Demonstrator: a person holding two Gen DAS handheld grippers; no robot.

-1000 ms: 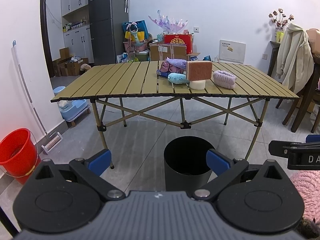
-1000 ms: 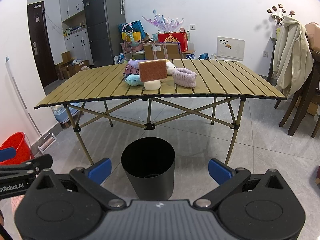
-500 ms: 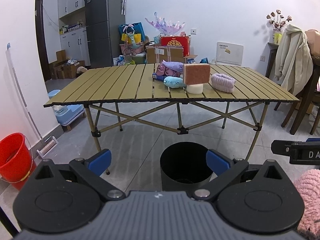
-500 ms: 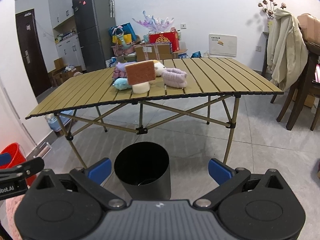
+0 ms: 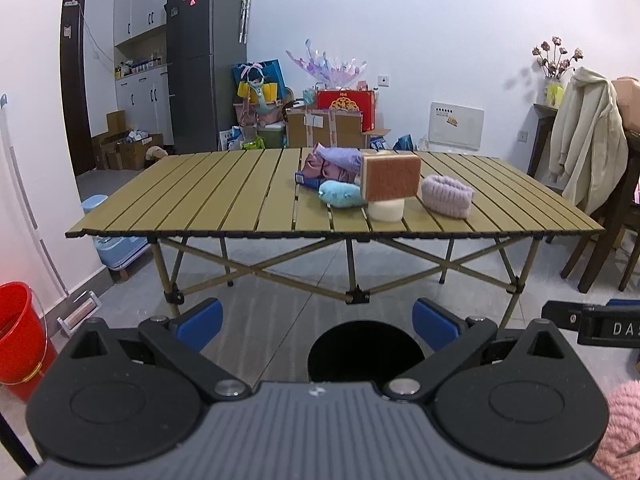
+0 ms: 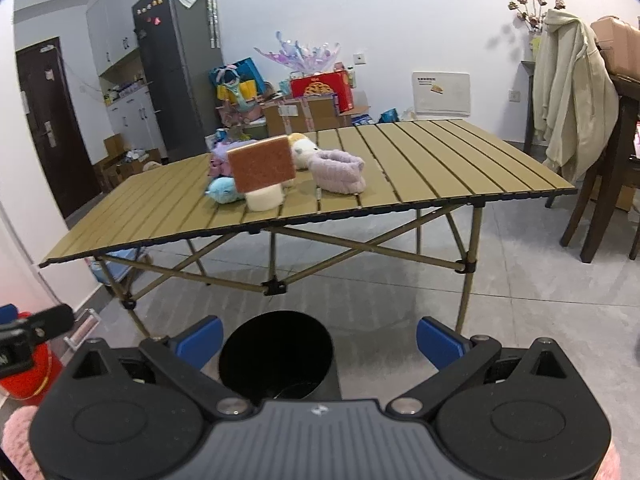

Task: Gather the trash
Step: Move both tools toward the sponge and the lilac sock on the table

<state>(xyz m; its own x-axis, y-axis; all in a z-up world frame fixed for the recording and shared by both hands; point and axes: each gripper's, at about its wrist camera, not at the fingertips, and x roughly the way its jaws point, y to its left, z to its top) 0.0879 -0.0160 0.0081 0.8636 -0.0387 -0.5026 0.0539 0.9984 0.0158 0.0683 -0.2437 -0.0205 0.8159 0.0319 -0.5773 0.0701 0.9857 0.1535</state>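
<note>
A black round bin (image 5: 366, 350) (image 6: 276, 354) stands on the floor in front of the folding table (image 5: 224, 208) (image 6: 460, 160). On the table lies a pile: a brown sponge block (image 5: 391, 180) (image 6: 262, 168) on a white roll (image 5: 385, 210) (image 6: 264, 199), a light blue plush (image 5: 340, 194) (image 6: 222, 191), a pink knit band (image 5: 446, 196) (image 6: 338, 172) and purple cloth (image 5: 336, 160). My left gripper (image 5: 316, 326) is open and holds nothing, well short of the table. My right gripper (image 6: 318, 340) is open too, above the bin.
A red bucket (image 5: 18, 336) (image 6: 24, 376) stands at the left wall. Dark chairs with a cream coat (image 5: 584, 140) (image 6: 568, 92) are at the right. Boxes and a fridge (image 5: 208, 60) line the back wall. Grey tiled floor surrounds the bin.
Both cameras have risen and tilted up, so the table top sits lower in view and the bin has slid toward the bottom edge. Both grippers stay open.
</note>
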